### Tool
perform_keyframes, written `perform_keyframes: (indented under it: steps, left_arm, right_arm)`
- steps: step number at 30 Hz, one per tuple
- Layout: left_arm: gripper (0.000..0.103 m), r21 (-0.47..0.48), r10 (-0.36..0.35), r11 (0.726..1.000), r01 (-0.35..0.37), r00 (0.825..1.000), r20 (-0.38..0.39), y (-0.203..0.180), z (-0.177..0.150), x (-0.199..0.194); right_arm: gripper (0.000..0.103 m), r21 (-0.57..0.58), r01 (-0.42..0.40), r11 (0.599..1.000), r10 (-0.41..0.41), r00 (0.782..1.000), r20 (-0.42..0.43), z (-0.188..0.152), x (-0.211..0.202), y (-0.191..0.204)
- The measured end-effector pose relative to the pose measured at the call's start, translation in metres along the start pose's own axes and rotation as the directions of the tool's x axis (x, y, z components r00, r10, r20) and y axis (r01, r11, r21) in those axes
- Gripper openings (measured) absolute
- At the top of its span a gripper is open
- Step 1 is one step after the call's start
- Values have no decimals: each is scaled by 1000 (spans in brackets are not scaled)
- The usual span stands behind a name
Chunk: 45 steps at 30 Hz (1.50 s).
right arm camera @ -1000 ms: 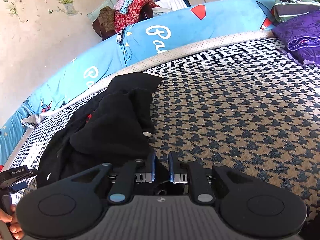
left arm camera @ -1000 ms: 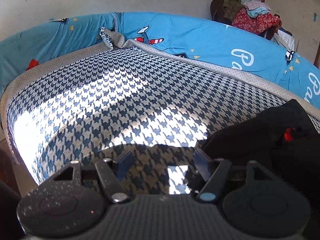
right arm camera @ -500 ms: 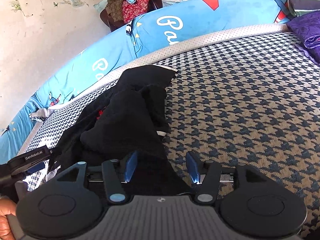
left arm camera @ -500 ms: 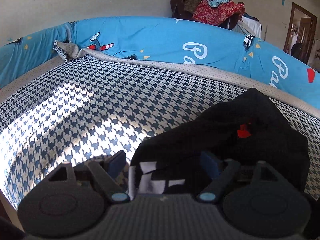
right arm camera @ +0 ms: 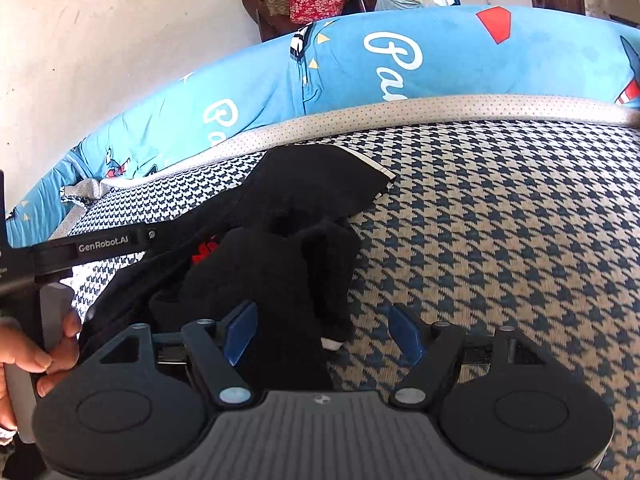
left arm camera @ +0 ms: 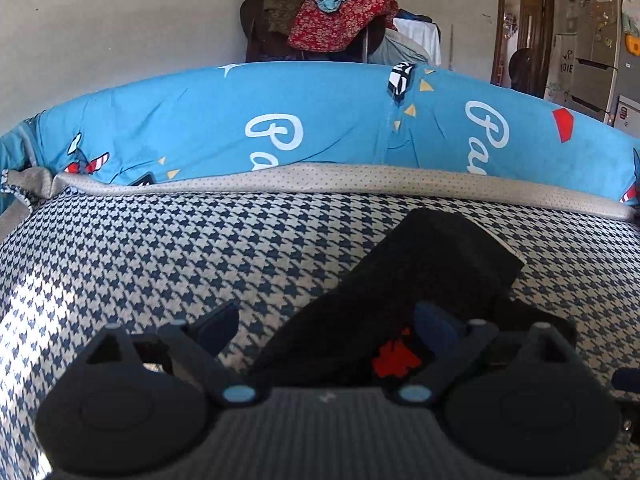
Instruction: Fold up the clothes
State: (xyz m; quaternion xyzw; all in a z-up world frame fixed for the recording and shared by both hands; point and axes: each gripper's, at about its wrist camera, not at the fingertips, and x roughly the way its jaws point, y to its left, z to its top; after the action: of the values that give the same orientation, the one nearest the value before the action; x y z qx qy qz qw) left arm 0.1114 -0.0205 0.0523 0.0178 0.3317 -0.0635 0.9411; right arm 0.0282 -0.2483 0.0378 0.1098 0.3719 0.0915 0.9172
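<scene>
Left wrist view
Left gripper (left arm camera: 326,322): spread wide, nothing clamped; low over the near edge of the black garment (left arm camera: 420,280).
Garment position: heaped on the houndstooth mattress cover (left arm camera: 160,264), running from between the fingers up toward the grey dotted piping (left arm camera: 360,178) in front of the blue printed bedding (left arm camera: 320,120).
Detail: red patch (left arm camera: 394,360) showing among the near folds, just inside the right-hand finger (left arm camera: 436,324); pale trim along the far corner.
Background: chair piled with other clothes (left arm camera: 328,20), well apart against the wall.

Right wrist view
Right gripper (right arm camera: 324,330): released, fingers apart, straddling a rumpled dark fold; nothing gripped.
Garment position (right arm camera: 280,248): crumpled, mostly left of centre; flat far flap with a white-edged hem (right arm camera: 372,168) lying near the piping.
Other gripper: body marked GenRobot.AI (right arm camera: 104,245) at the left edge, held by the person's hand (right arm camera: 40,356).

Handling
Feel: probably light, soft and limp; likely to sag and drag rather than hold shape; no fragility expected.
Grip: best taken at an edge or corner, such as the white-trimmed hem, not the bunched middle.
Risk: pinching several layers at once, or catching the mattress cover beneath.
</scene>
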Motion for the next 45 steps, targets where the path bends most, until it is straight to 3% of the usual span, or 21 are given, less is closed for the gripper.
perform_keyframes:
  steps: [3, 7, 12, 18, 21, 23, 26, 27, 31, 36, 41, 45]
  left_arm:
    - [103, 53, -28, 998, 27, 1000, 7, -14, 12, 20]
    - [103, 117, -69, 991, 72, 997, -29, -28, 22, 49]
    - [103, 106, -144, 983, 153, 986, -84, -39, 29, 74]
    - [100, 123, -147, 979, 163, 981, -129, -45, 25, 88]
    - [79, 132, -149, 977, 169, 977, -152, -48, 23, 95]
    - [53, 114, -152, 979, 171, 976, -155, -45, 23, 95]
    - [29, 60, -153, 985, 163, 978, -140, -34, 24, 91]
    - [26, 41, -153, 986, 160, 979, -134, -30, 25, 90]
    - [22, -54, -122, 992, 119, 989, -77, -8, 34, 76]
    - [22, -65, 22, 998, -26, 998, -57, 22, 38, 68]
    - [24, -53, 152, 986, -157, 985, -80, 54, 34, 66]
    - [24, -16, 236, 971, -240, 963, -135, 77, 23, 71]
  right_arm:
    - [73, 20, 1, 1000, -1, 1000, -1, 10, 11, -7]
    - [73, 147, -29, 989, 33, 999, -29, 16, 27, -24]
    - [73, 222, -40, 974, 53, 997, -53, 21, 43, -32]
    - [74, 271, -57, 961, 70, 997, -37, 28, 51, -37]
    - [74, 275, -59, 960, 74, 996, -43, 28, 55, -38]
    - [74, 276, -55, 959, 71, 996, -45, 27, 56, -39]
    - [75, 281, -55, 958, 70, 997, -44, 26, 57, -38]
    - [75, 282, -54, 958, 69, 997, -44, 26, 57, -38]
    - [75, 265, -55, 963, 65, 997, -29, 27, 55, -35]
    - [75, 254, -89, 963, 91, 996, 7, 27, 54, -31]
    - [75, 279, -139, 950, 128, 990, 55, 32, 54, -32]
    - [80, 293, -122, 948, 99, 991, 91, 38, 53, -36]
